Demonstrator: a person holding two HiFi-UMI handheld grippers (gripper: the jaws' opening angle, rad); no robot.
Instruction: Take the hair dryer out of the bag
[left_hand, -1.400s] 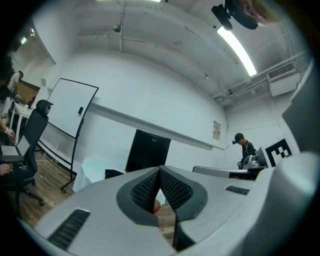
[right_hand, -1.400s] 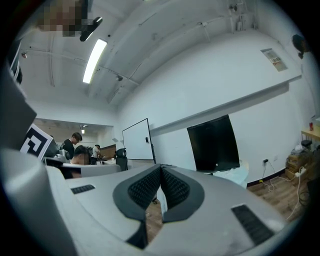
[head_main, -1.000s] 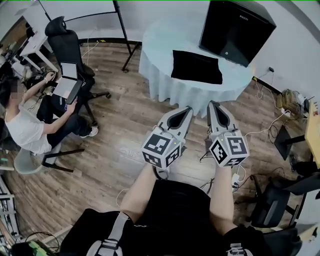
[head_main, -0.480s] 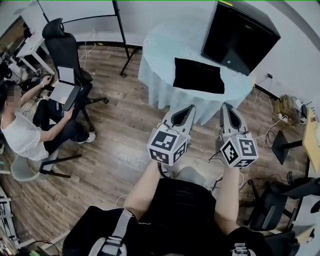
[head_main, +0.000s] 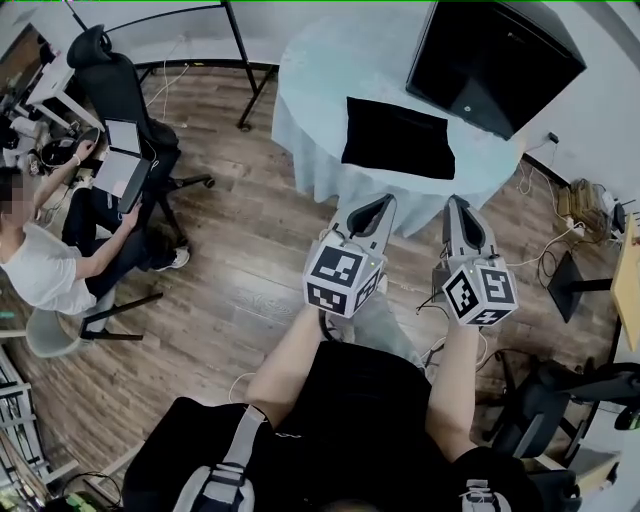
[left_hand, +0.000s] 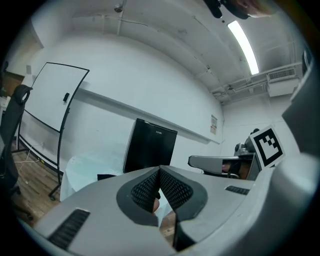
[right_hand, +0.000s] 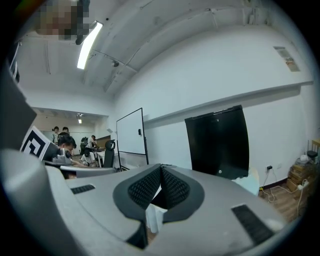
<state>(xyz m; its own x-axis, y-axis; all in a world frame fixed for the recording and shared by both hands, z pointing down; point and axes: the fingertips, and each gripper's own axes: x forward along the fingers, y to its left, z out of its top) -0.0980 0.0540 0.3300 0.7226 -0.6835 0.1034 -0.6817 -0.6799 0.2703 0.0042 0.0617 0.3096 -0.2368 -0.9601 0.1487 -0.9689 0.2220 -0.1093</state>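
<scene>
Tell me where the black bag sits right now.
In the head view the black bag lies flat on the round table, upper middle of the picture, just in front of the big black box.

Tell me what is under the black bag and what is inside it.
The black bag lies flat on the round table's pale cloth. Nothing else shows beneath it. Its inside is covered by the black fabric, so no hair dryer can be seen.
</scene>
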